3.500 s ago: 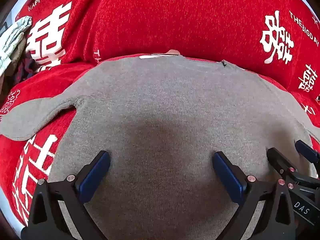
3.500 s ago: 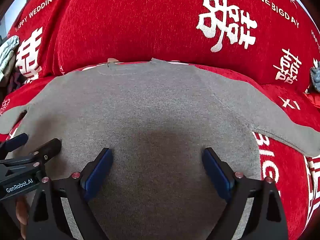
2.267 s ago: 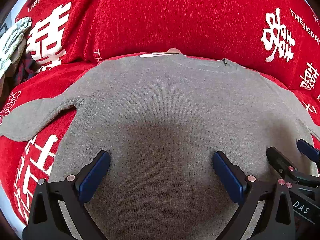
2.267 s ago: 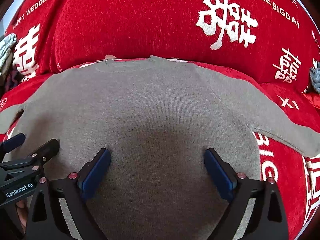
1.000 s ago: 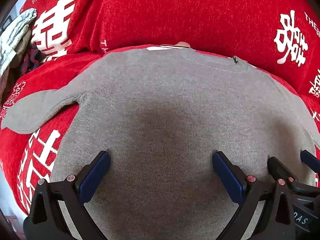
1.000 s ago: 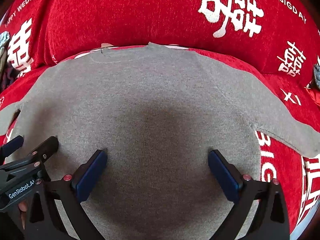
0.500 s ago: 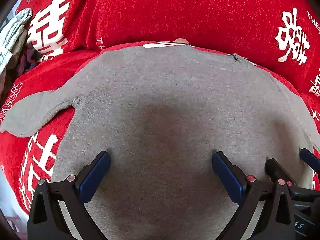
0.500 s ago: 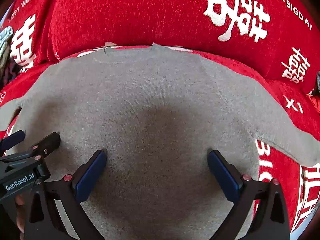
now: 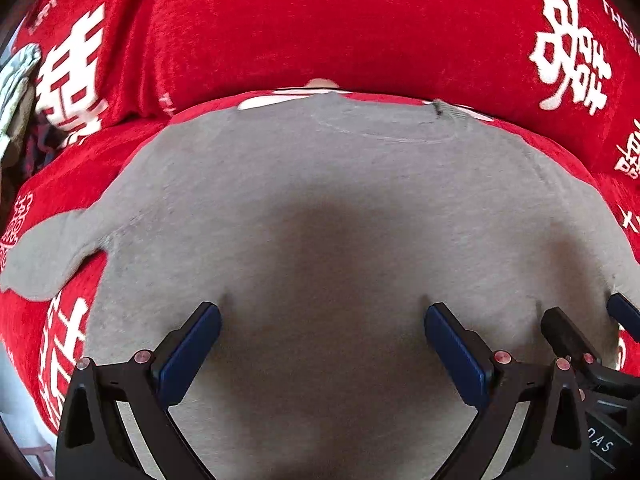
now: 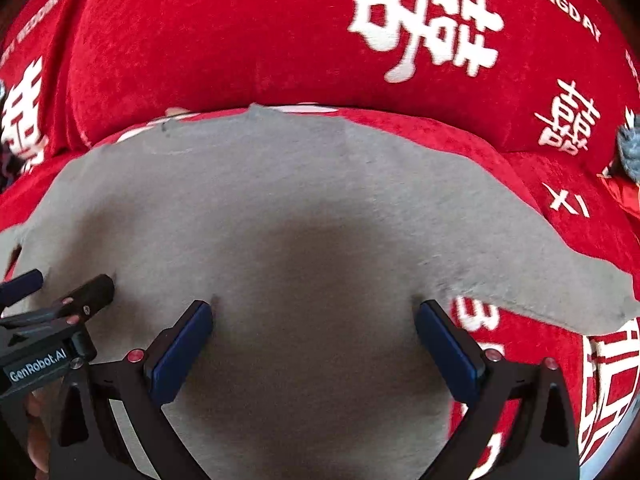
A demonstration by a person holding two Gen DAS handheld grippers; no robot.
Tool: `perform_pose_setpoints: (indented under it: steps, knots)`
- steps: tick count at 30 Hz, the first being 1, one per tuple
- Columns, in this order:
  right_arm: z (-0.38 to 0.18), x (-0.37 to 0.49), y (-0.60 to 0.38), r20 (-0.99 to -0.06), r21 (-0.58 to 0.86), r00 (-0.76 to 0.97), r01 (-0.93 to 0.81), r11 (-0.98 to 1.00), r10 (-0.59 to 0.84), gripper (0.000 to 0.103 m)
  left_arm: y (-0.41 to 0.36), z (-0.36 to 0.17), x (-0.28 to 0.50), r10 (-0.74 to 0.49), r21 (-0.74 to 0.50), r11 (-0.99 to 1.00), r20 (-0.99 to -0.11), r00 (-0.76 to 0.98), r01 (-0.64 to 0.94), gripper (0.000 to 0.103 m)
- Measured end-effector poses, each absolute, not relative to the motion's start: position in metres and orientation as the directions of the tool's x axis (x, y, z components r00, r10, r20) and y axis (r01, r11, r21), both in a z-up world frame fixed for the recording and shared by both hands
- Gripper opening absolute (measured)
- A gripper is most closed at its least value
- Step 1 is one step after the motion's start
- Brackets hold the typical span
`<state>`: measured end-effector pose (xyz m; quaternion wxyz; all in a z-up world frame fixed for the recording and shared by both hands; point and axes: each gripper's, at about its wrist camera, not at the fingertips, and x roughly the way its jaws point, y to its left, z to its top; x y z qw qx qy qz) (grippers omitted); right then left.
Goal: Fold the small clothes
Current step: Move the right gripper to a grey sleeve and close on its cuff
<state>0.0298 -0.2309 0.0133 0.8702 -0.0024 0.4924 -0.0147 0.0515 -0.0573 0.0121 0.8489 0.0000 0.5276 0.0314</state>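
A small grey knit sweater (image 9: 320,208) lies flat on a red sofa seat, neckline toward the backrest. One sleeve (image 9: 52,252) sticks out to the left and the other sleeve (image 10: 560,280) to the right. My left gripper (image 9: 322,312) is open, its blue pads pressing into the lower body of the sweater with small dimples at the tips. My right gripper (image 10: 314,308) is open too, set the same way on the right part of the sweater (image 10: 312,216). Each gripper shows at the edge of the other's view.
The sofa cover (image 9: 320,28) is red with white characters and lettering; its backrest (image 10: 240,40) rises just behind the neckline. A pale folded cloth (image 9: 16,76) lies at far left. A grey-blue item (image 10: 630,140) sits at the far right edge.
Both grippers have lowered and come nearer to the sweater, and their tips now dent the fabric. The jaws stay wide apart. The sweater has not shifted.
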Motion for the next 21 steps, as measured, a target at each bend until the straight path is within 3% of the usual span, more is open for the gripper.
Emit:
perform_pose_setpoints:
  steps: [12, 21]
  knots:
    - [0.016, 0.062, -0.322, -0.863, 0.037, 0.500, 0.198, 0.980, -0.068, 0.102, -0.154, 0.012, 0.087, 0.032, 0.069, 0.995, -0.906, 0.422, 0.073, 0.102]
    - [0.009, 0.034, -0.413, -0.863, 0.038, 0.485, 0.341, 0.939, -0.141, 0.102, -0.232, 0.012, 0.085, -0.003, 0.085, 0.979, -0.901, 0.433, 0.183, 0.102]
